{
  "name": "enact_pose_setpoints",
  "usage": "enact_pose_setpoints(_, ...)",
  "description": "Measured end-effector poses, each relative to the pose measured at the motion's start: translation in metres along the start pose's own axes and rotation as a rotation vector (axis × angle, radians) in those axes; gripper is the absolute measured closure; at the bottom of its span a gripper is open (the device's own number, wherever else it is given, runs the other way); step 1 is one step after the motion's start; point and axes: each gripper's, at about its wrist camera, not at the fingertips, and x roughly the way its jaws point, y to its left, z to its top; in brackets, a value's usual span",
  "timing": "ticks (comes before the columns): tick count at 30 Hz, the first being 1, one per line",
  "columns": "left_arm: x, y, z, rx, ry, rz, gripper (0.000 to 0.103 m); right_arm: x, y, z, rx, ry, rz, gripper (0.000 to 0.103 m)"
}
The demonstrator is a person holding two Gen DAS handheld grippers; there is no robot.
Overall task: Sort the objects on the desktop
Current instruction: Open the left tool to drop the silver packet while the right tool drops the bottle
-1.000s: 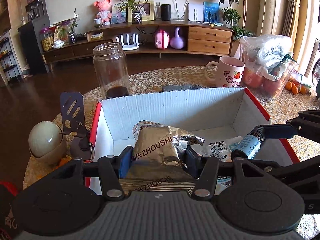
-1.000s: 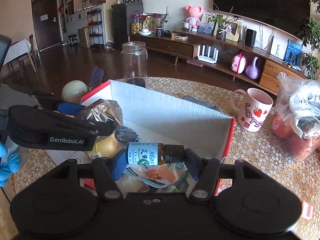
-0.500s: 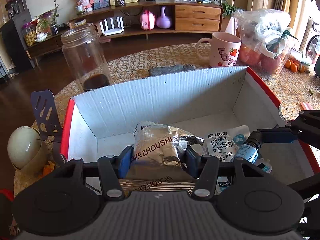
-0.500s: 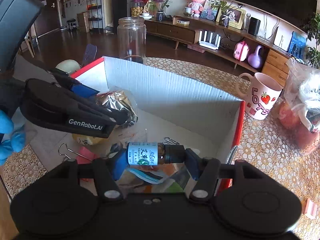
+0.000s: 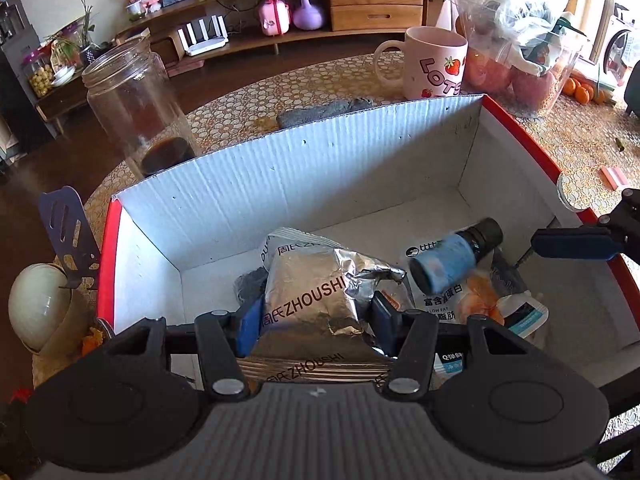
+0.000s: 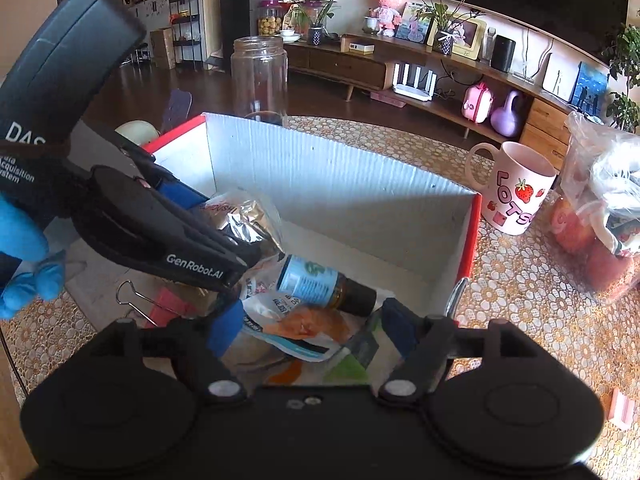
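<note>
**Box: bottle dropped in, foil packet next**

Box [image 5: 288, 168] sits on the table [image 5: 580, 148], white inside, red outside, already part-filled. The small blue-label bottle [image 5: 452, 258] is lying on its side on the flat snack pouches [image 5: 440, 304] in the right half of the box; it looks blurred in the left wrist view, so probably not settled.

Right gripper [image 6: 312, 320]: spread wide, nothing between the pads. Bottle [image 6: 324, 286] lies just beyond the fingertips, apart from them.

Left gripper [image 5: 316, 316]: pinching the silver foil snack packet [image 5: 308, 296] across its width, both blue pads pressed into the sides. Packet is low inside the box, near the front wall; can't tell whether it rests on the floor of the box or hangs just above it.

Step in hand, as I read it: drop the foil packet.
- Put it down in the bare left-centre floor, not on the bottle.
- Open the left gripper fully before lifting, as crinkled foil can snag a pad.
- Pull both grippers straight up and back; they are close together over the box and the right one could clip the right wall.

Jar [image 5: 136, 108], mug [image 5: 436, 62] and the bag of fruit [image 5: 520, 36] stand outside the box on the table.
</note>
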Motion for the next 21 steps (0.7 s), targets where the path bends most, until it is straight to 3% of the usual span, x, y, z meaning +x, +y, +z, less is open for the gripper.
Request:
enact_pose_setpoints(6, -0.012, -0.002, 0.0, -0.013, -0.037, 0.01, 0.034, -0.014, 0.001, -0.006, -0.002, -0.014, 0.023, 0.022)
enact_pose_setpoints(21, -0.067, -0.021, -0.013, -0.007, -0.125, -0.001, 0.032, -0.068, -0.008, -0.01, 0.042, -0.087, 0.03, 0.021)
